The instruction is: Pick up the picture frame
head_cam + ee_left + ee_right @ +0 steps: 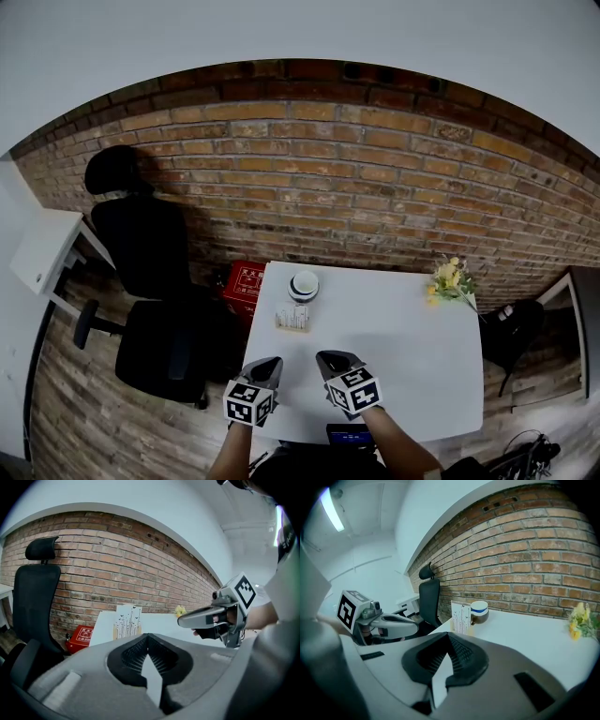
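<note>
The picture frame (pixel 292 319) is a small white card with dark plant drawings, upright on the white table (pixel 412 347) toward its far left. It also shows in the left gripper view (pixel 127 620) and the right gripper view (pixel 461 618). My left gripper (pixel 271 362) (pixel 147 637) hovers over the near table edge, short of the frame, shut and empty. My right gripper (pixel 325 357) (pixel 449 637) is beside it, also shut and empty. Each gripper shows in the other's view: the right gripper (pixel 187 617) and the left gripper (pixel 410 624).
A white cup with a blue band (pixel 304 285) (pixel 479 611) stands just behind the frame. Yellow flowers (pixel 450 278) (pixel 580 618) sit at the table's far right corner. A black office chair (pixel 155 281) and a red box (pixel 246 284) are left of the table, against the brick wall (pixel 309 178).
</note>
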The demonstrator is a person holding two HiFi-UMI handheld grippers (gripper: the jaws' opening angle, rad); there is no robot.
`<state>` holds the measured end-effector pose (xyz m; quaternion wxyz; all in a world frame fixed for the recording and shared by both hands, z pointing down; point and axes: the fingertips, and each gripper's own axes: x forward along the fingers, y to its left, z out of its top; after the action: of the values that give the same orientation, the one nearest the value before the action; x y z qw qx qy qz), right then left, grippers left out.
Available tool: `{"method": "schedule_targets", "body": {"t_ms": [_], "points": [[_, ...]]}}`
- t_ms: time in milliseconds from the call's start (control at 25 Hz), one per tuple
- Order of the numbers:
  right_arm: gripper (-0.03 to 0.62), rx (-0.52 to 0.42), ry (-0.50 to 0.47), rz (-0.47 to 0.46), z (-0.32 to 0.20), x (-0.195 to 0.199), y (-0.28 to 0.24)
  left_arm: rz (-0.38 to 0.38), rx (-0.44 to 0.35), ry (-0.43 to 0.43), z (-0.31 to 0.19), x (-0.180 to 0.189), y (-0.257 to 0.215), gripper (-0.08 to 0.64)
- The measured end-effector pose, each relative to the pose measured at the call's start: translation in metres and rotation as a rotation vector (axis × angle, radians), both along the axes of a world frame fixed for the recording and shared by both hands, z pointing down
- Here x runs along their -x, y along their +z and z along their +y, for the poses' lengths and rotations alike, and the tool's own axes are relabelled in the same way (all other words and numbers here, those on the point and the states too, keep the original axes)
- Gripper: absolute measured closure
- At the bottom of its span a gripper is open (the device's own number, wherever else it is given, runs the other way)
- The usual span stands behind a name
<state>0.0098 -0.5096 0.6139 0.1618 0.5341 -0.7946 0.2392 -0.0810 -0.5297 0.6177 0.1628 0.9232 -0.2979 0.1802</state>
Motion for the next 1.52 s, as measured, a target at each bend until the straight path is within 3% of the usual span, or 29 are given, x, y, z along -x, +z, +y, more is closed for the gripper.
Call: {"method": "schedule_targets", "body": {"t_ms": [280, 600, 680, 800, 960, 1280, 1520], "points": [[0.584, 0.034, -0.021, -0.008, -0.005, -0.028, 0.015, -0.035, -0.010, 0.016, -0.008, -0.019, 0.001, 0.549], [0.584, 0.027, 0.036, 0.028, -0.048, -0.030, 0.035, -0.116, -0.074, -0.008, -0.063, -0.018, 0.015, 0.548], [0.545, 0.037, 0.052, 0.024, -0.060, -0.029, 0.043, -0.126, -0.065, 0.013, -0.076, -0.021, 0.026, 0.539], [0.512, 0.050, 0.071, 0.023, -0.076, -0.027, 0.057, -0.140, -0.054, 0.034, -0.096, -0.024, 0.043, 0.458], [0.468, 0.076, 0.092, 0.020, -0.095, -0.022, 0.076, -0.162, -0.038, 0.050, -0.117, -0.028, 0.063, 0.433], [0.454, 0.116, 0.132, 0.045, -0.121, -0.014, 0.103, -0.207, -0.009, 0.095, -0.138, -0.034, 0.098, 0.422], [0.472, 0.120, 0.168, 0.058, -0.125, -0.016, 0.110, -0.180, -0.006, 0.085, -0.141, -0.038, 0.102, 0.433]]}}
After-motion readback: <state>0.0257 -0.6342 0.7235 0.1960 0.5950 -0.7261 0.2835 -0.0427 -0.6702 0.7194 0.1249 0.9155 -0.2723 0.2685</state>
